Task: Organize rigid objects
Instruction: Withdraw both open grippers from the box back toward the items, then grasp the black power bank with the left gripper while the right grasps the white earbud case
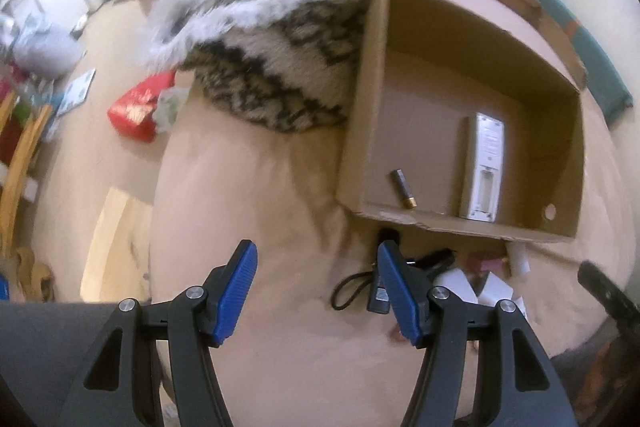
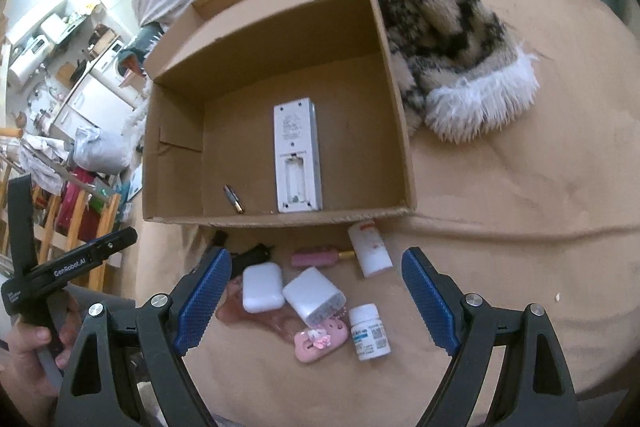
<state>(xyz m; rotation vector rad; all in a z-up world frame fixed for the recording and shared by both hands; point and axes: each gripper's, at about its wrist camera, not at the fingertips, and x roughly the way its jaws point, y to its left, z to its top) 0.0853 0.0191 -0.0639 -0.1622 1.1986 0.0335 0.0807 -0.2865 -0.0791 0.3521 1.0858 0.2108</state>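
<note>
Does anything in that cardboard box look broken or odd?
Yes. The white remote lies face down in the box with its battery cover off and compartment empty; one loose battery lies beside it.

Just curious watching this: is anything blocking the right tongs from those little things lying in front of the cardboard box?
Nothing visible does. The right tongs hang open over the white case, the white block and the small bottle. The only barrier on the way into the cardboard box is its low front wall.
</note>
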